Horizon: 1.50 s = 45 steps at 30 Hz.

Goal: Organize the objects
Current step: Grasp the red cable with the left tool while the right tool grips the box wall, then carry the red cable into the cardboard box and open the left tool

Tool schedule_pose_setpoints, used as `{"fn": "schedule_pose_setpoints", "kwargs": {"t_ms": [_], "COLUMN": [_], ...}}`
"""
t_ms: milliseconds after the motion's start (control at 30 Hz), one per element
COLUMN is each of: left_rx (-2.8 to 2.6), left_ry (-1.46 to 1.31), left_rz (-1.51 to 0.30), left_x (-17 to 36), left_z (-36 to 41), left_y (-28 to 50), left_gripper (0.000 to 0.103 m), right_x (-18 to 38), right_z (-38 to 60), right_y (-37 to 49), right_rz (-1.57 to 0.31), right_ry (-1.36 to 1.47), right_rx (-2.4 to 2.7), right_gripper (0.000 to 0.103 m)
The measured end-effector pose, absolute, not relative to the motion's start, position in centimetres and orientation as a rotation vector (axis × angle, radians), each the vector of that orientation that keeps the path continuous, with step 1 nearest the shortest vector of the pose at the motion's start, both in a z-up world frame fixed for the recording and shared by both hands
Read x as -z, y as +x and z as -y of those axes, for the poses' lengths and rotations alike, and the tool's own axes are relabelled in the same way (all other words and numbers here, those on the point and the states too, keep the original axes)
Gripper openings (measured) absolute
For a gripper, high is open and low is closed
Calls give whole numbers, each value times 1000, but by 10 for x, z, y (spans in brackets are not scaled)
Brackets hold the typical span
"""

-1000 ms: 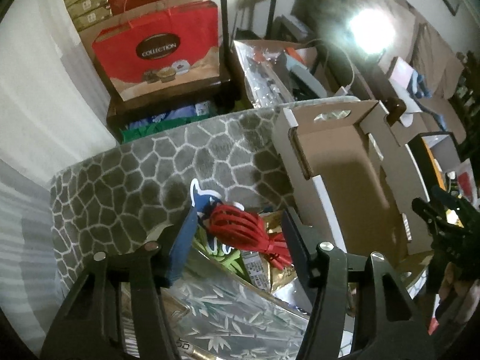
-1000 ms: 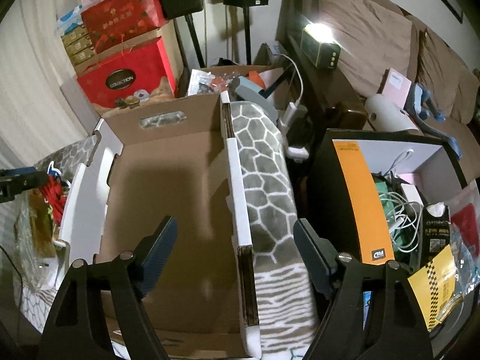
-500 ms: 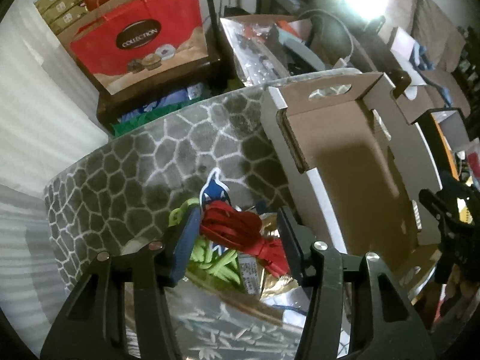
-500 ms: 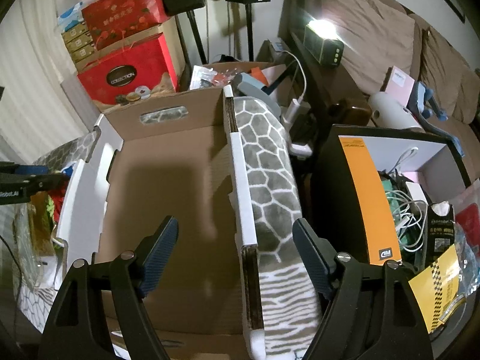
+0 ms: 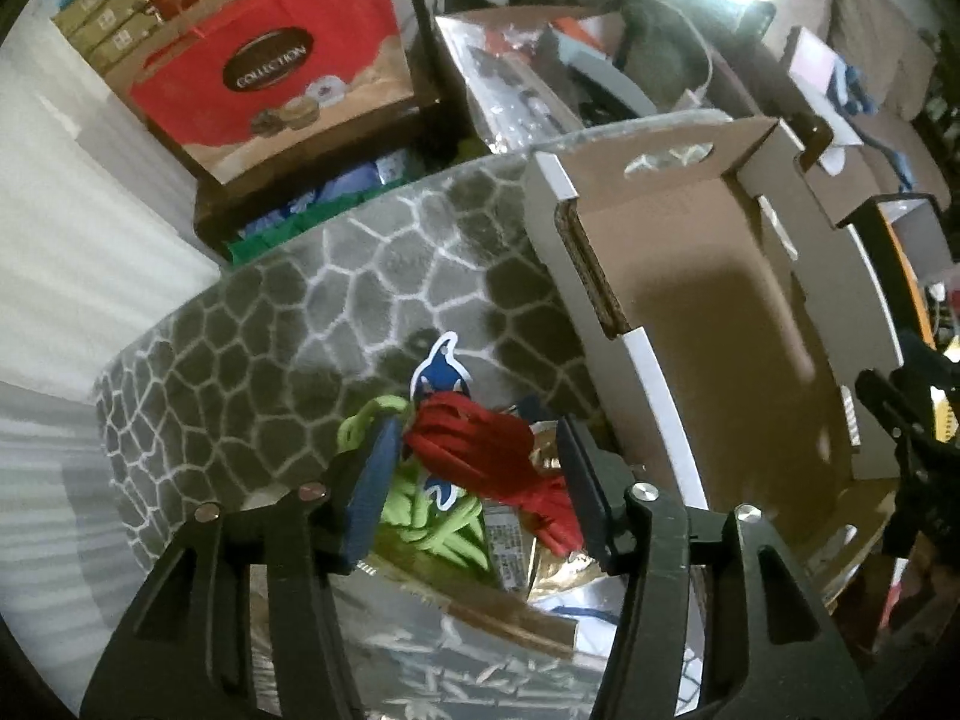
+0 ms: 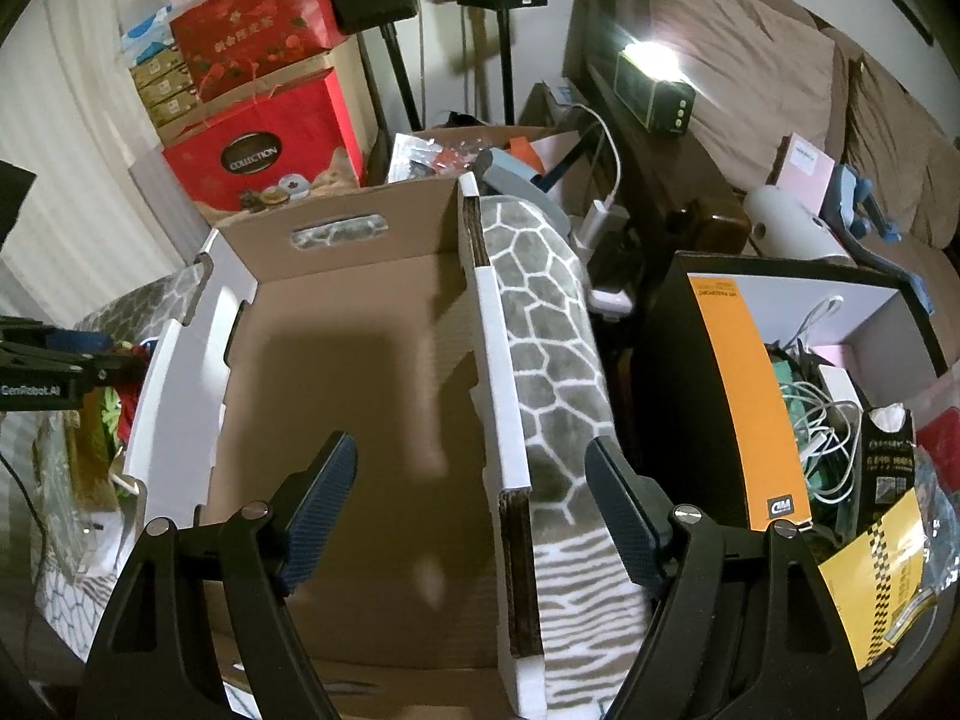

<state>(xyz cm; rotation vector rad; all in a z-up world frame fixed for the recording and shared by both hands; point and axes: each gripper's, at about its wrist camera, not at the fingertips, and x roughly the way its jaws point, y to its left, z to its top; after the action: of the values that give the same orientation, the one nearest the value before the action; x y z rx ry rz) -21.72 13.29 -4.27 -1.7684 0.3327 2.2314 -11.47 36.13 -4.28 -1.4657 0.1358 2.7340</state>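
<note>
Clutter is seen heaped on the left of the scene, on a grey plush blanket with a white honeycomb pattern (image 5: 288, 312): a bundle of red cord (image 5: 480, 444) lies on top of a tangle of lime-green cord (image 5: 432, 516), a blue-and-white cut-out sticker (image 5: 443, 367) and foil packets. The left gripper (image 5: 474, 468) is held wide open over this heap, with the red bundle framed between its blue-padded fingers (image 5: 371, 486) but not pinched; whether a pad touches it cannot be told. The bundle's long axis is judged to run obliquely, from the upper left toward the lower right of the left wrist view, so the jaws would close roughly across it. Just to the right of the heap, an open brown cardboard box with white outer faces and a cut-out handle (image 6: 360, 372) stands on the same blanket, its floor bare. The right gripper (image 6: 471, 492) is held above that box, jaws spread and holding nothing, well apart from the cords. The left hand's tool is therefore the nearer one, and the coming move is judged to be a closing on the red bundle, followed by a carry rightward over the box's near wall. Further right, a black-and-orange carton of white cables (image 6: 738, 396) is seen.
</note>
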Motion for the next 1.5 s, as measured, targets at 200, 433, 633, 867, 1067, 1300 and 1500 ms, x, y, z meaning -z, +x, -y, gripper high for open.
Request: {"fn": "schedule_pose_setpoints", "kwargs": {"t_ms": [200,433,633,867,1067,1300,1500], "left_rx": [-2240,-2291,-2307,-2329,-2334,-2356,-2344], "left_ry": [-1779,-1707,-1644,-1521,-1481,-1392,-1330], "left_rz": [-375,-294,-234,-200,-225,-171,-113], "left_x": [51,36,23,-14,-25,-58,-81], "left_z": [-139,-132,-127,-130,-139,-141,-159], "left_y": [-222,-222,-215,-200,-193,-185,-185], "left_gripper": [34,14,11,4,4,4,4], "right_x": [47,47,48,53,53,55,55], "right_z": [-361,-362,-360,-370,-370,-372,-372], "right_y": [-114,-113,-115,-116,-115,-115,-116], "right_rz": [-130,-144,-119,-112,-91,-99,-86], "right_ry": [-1482,-1479,-1506,-1515,-1506,-1503,-1501], "right_rx": [-2723,-2727,-2721,-2701,-2715,-2724,-2721], "right_gripper": [80,80,49,11,11,10,10]}}
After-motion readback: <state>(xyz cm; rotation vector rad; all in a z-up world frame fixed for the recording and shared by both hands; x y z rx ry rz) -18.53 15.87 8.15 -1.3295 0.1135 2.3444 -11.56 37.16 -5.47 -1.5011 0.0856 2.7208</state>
